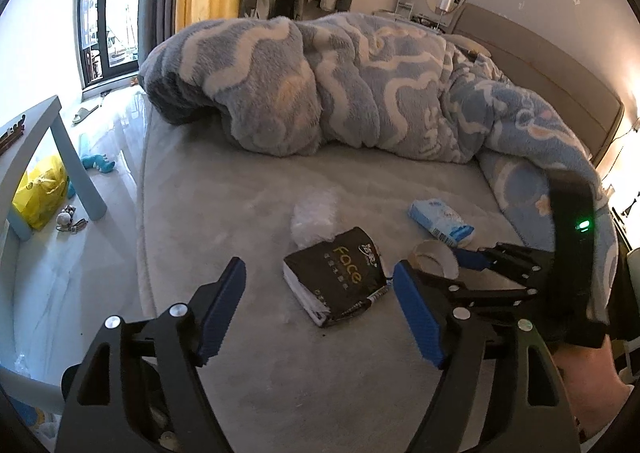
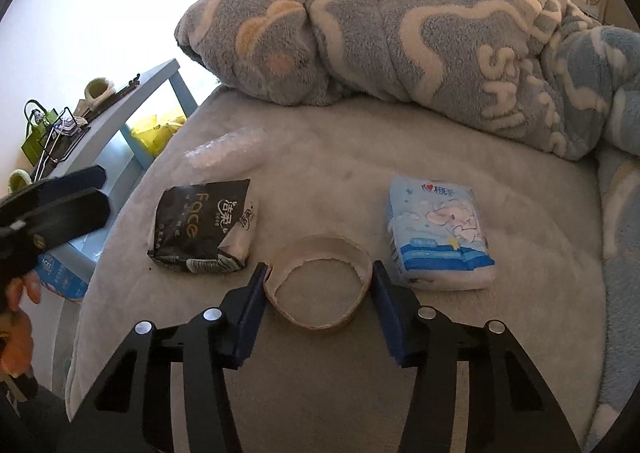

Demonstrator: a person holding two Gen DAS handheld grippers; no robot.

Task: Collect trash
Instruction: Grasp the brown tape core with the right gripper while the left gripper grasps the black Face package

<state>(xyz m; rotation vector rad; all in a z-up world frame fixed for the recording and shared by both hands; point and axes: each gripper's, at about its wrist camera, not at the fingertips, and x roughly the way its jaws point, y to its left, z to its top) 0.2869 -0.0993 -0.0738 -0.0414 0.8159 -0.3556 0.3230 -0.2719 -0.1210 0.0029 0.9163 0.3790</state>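
Observation:
A black "Face" tissue pack (image 1: 340, 277) (image 2: 204, 229) lies crumpled on the grey bed sheet (image 1: 224, 213). My left gripper (image 1: 318, 269) hovers over its near end, open, with nothing between the pads. To the right lies a flat cardboard tape ring (image 2: 320, 285) (image 1: 434, 253). My right gripper (image 2: 319, 269) straddles it, with both blue pads against the ring's sides. A light blue tissue pack (image 2: 438, 233) (image 1: 440, 219) rests just right of the ring. A clear plastic wrapper (image 2: 224, 151) (image 1: 314, 217) lies beyond the black pack.
A bunched blue and white fleece blanket (image 1: 340, 85) fills the far half of the bed. A pale blue side table (image 2: 120, 121) stands off the bed's left edge, with a yellow bag (image 1: 40, 189) under it. A padded headboard (image 1: 560, 81) is at the right.

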